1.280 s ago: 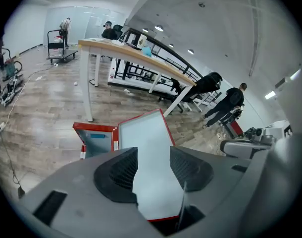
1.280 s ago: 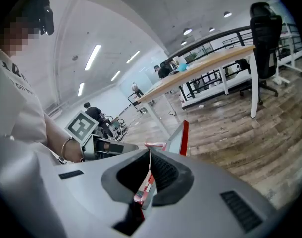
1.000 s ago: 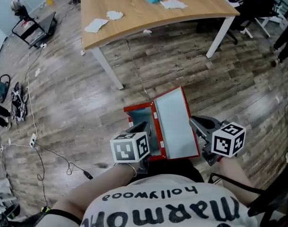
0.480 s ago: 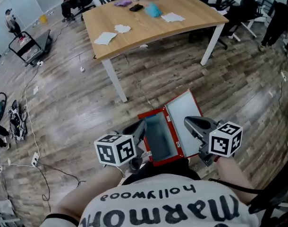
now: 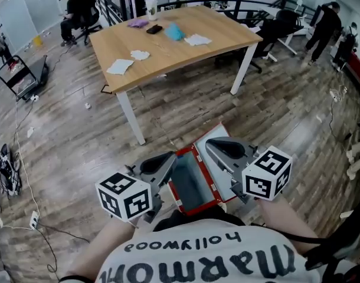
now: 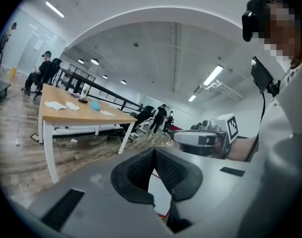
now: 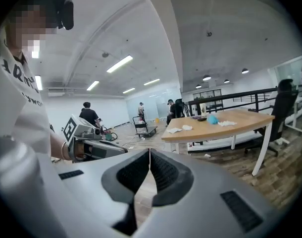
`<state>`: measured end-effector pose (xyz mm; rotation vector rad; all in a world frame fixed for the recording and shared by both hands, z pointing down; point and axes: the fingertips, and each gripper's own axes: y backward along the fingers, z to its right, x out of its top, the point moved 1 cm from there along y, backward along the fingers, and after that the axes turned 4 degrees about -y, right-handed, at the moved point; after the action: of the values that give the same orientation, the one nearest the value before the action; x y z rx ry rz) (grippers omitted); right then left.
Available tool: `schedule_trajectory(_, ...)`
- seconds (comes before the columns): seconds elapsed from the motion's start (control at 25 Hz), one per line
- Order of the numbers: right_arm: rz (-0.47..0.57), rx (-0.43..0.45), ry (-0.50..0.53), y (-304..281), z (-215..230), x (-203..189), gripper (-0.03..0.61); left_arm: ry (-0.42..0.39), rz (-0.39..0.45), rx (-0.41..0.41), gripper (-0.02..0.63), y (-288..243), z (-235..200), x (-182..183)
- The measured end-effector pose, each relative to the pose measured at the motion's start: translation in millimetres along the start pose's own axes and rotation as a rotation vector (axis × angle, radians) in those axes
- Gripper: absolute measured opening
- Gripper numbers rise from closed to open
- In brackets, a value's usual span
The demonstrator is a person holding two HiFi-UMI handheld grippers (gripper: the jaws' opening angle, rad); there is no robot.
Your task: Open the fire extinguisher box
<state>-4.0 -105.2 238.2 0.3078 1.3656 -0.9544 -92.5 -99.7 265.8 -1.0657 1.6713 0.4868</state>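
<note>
1. Fire extinguisher box [image 5: 190, 183] lay open on the floor [image 5: 79, 146], between left gripper [image 5: 167, 159] and right gripper [image 5: 213, 145]. It looked like stiff, slick painted metal, best taken by the free edge of the lid [image 5: 206, 168].
2. Left gripper view: jaws pressed together, empty.
3. Right gripper view: jaws together too, nothing held.

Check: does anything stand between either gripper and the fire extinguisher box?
Nothing visible does. The fire extinguisher box lies open on the floor, and the left gripper and right gripper, both shut and empty, hang over its two sides.
</note>
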Motion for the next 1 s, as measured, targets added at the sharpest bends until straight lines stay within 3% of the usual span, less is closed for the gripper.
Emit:
schedule_trajectory(0.12,0.050,0.009,-0.016,1.6,-7.4,15.4,0.011,-0.054,0.028,-0.001,0.006,-2.5,9.5,15.9)
schedule_trajectory(0.28,0.049,0.094,-0.056,9.9,-25.5,19.0,0.011,-0.062,0.059,-0.037,0.006,-5.5,29.0,32.1)
schedule_trajectory(0.44,0.005,0.158,0.028,8.9,-42.2,18.8,0.011,-0.073,0.082,-0.018,0.006,-0.2,31.2,42.0)
schedule_trajectory(0.6,-0.023,0.161,0.086,0.5,-39.3,17.7,0.011,-0.091,0.085,-0.003,0.006,1.9,26.1,48.1)
schedule_trajectory(1.0,0.024,0.121,0.007,7.3,-15.3,17.8,0.009,-0.077,0.082,0.006,0.006,8.6,23.2,40.4)
